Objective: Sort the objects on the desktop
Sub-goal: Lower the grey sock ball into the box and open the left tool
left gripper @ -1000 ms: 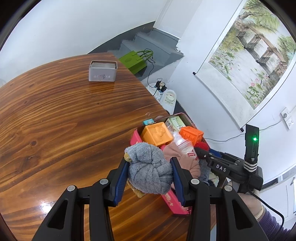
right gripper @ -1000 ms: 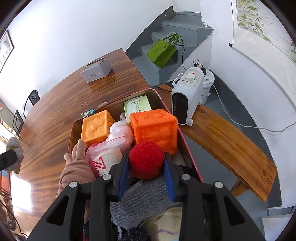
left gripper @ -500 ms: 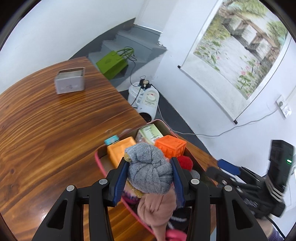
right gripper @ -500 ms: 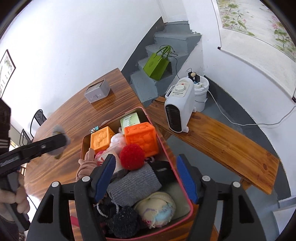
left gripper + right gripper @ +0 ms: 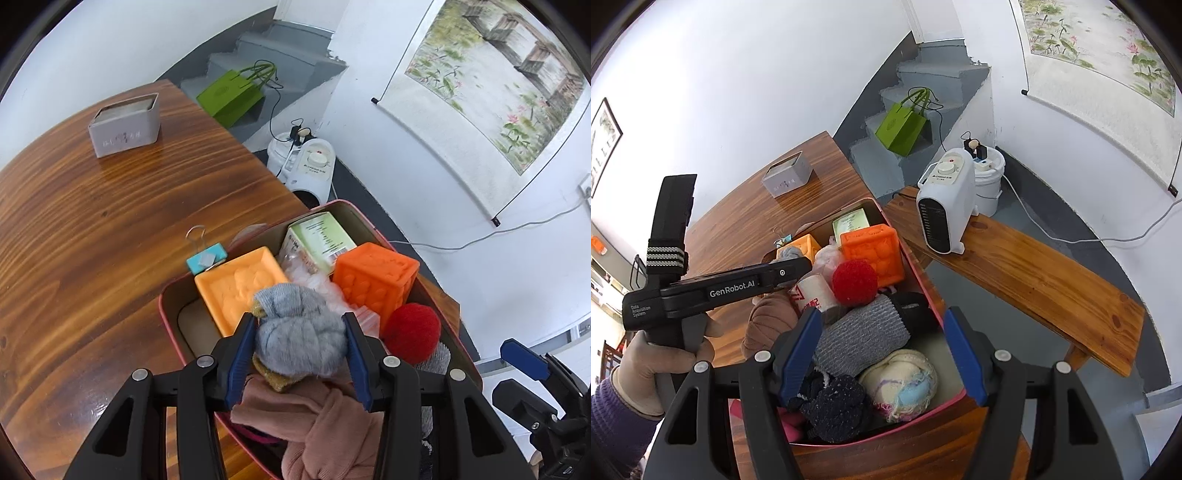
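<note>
Wooden table (image 5: 110, 229) fills the left-wrist view from 7 to 11 o'clock; pink-rimmed tin (image 5: 916, 273) sits at its edge, long axis running from the camera toward 12 o'clock in the right-wrist view, crammed w/ stuff. Wooden bench (image 5: 1034, 273) lies beside the tin at 3 o'clock, white heater (image 5: 945, 206) standing on its far end. Grey box (image 5: 125, 125) is well apart from the tin, at 11 o'clock on the table.

In the tin: dark orange cube (image 5: 375, 275) at the far end by a green-label box (image 5: 319, 242); pale orange cube (image 5: 240, 284) at 10 o'clock from the L gripper; red pompom (image 5: 412, 332) just beside the dark orange cube; grey ribbed sock (image 5: 864, 338), navy bundle (image 5: 834, 406), cream bundle (image 5: 901, 384) at the near end; brown knit (image 5: 317, 424) draped over the near rim. Blue binder clip (image 5: 205, 258) on the table, touching the tin's far corner.

L gripper (image 5: 299, 347): jaws clamped on a grey sock ball (image 5: 299, 332), held over the tin's mid part; ball roughly round, no clear long axis. R gripper (image 5: 881, 354): jaws spread wide, nothing between them, above the tin's near end. Gloved hand (image 5: 653, 365) grips the L tool's handle at 8 o'clock.
</note>
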Demonstrator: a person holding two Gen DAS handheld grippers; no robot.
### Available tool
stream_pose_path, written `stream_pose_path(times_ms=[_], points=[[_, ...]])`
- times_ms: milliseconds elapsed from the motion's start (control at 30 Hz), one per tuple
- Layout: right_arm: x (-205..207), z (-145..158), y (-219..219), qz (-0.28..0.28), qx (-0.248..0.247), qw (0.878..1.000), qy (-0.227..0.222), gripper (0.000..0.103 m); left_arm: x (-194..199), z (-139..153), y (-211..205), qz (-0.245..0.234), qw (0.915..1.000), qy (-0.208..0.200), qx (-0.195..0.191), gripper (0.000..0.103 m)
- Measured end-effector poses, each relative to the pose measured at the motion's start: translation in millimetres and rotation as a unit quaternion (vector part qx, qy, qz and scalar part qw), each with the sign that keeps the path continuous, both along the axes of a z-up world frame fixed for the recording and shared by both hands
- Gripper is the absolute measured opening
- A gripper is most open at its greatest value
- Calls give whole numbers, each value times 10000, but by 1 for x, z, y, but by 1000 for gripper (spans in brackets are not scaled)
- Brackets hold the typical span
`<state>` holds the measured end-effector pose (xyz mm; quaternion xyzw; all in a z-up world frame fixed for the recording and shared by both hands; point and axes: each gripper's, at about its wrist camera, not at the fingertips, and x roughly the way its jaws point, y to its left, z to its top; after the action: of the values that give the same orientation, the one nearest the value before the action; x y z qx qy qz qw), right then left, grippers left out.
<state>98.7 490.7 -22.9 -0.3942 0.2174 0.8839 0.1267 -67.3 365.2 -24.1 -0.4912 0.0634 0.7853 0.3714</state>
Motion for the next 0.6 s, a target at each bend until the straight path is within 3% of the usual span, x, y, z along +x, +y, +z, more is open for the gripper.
stream_pose_path(times_ms=[33, 100, 167, 200, 300, 367, 433, 500, 600], points=[[0, 0, -1, 13, -1, 10000, -8, 72, 1, 2, -3, 43, 10000, 29, -9, 53], [-1, 0, -2, 51, 4, 10000, -19, 72, 3, 7, -8, 128, 9999, 87, -27, 69], [-2, 1, -5, 95, 19, 9999, -28, 72, 5, 12, -14, 213, 9997, 145, -46, 70], [-2, 2, -6, 111, 29, 9999, -35, 72, 6, 14, -17, 256, 9995, 174, -55, 75], [-2, 7, -9, 144, 37, 9999, -77, 77, 9, 22, -25, 386, 9988, 273, -83, 95], [3, 15, -10, 161, 111, 9998, -96, 79, 23, 45, -41, 560, 9951, 814, -21, 101], [9, 20, -13, 234, 229, 9993, -169, 81, 44, 72, -63, 791, 9875, 1349, 218, 102], [17, 25, -17, 325, 359, 9984, -275, 82, 60, 87, -78, 1027, 9808, 1638, 241, 102], [27, 22, -25, 403, 410, 9973, -464, 83, 73, 78, -90, 1341, 9808, 1389, -269, 102]])
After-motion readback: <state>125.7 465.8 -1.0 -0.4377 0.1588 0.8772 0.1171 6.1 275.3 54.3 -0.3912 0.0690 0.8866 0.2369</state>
